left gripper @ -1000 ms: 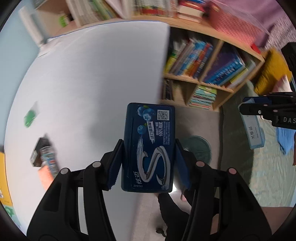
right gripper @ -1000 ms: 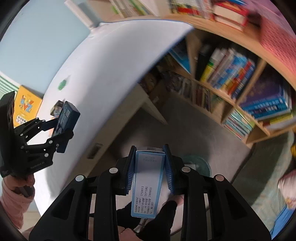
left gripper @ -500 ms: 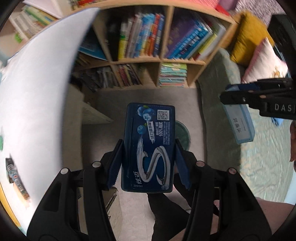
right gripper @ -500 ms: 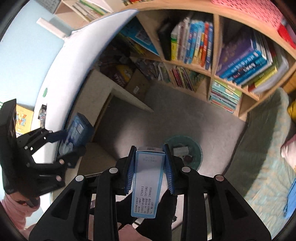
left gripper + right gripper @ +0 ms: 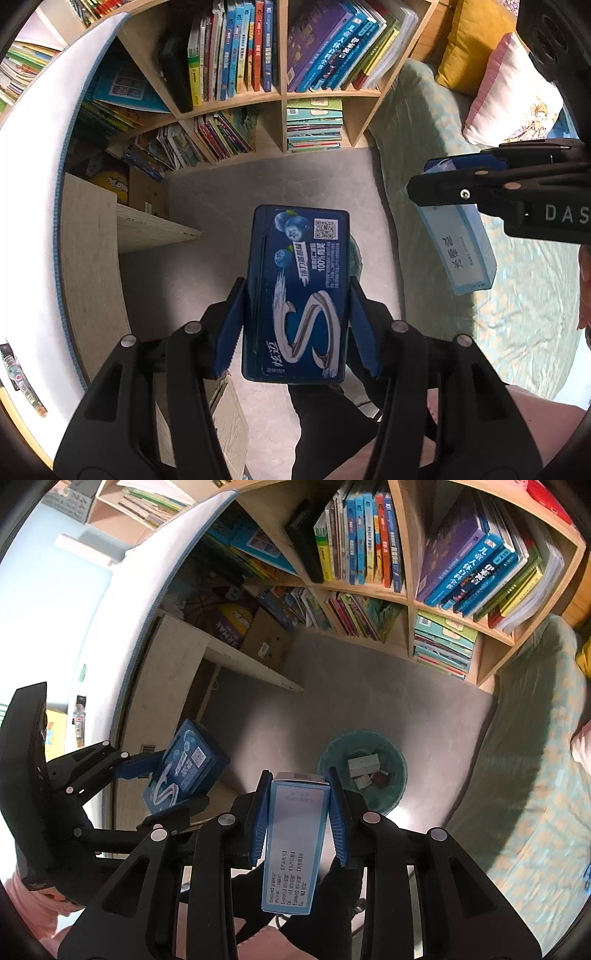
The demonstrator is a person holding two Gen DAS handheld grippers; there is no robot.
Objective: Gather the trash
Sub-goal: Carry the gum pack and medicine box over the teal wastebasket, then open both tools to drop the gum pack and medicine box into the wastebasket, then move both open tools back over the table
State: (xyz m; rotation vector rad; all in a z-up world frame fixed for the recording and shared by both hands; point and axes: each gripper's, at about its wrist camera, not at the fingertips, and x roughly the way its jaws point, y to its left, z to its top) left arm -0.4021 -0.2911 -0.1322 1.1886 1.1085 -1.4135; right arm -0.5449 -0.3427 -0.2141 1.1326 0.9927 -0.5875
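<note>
**Both claws loaded, above the floor near the bin**

Left claw (image 5: pixel 295 325): I see its blue pads pinching a flat dark-blue chewing-gum pack (image 5: pixel 297 295) printed with blueberries, a silver S and a QR code. The pads press on the pack's two long edges; the pack points forward, printed face toward the camera. In the right wrist view the same pack (image 5: pixel 186 766) shows at the lower left, tilted, out over the floor just beside the white-topped bench (image 5: pixel 122 627).

Right claw (image 5: pixel 298 812): I see it pinching a pale-blue rectangular carton (image 5: pixel 293 842) with small black print, pads on its long sides, one end sticking forward past the fingertips. From the left wrist view that carton (image 5: pixel 458 243) hangs at the right, slanted, in front of a green bed cover (image 5: pixel 424 110).

Round teal waste bin (image 5: pixel 364 771): it stands on the grey floor (image 5: pixel 369 694), just ahead of the right claw and slightly to its right. Inside lie a few whitish boxes and a small dark-red piece. In the left wrist view the gum pack hides most of the bin; only a sliver of rim (image 5: pixel 356 254) shows at the pack's right edge.

Surroundings: a wooden bookshelf (image 5: pixel 406 594) packed with colourful books behind the floor; yellow and pink-white cushions (image 5: pixel 506 85) on the bed. A few small items lie on the bench at far left (image 5: pixel 16 373), too small to identify.
</note>
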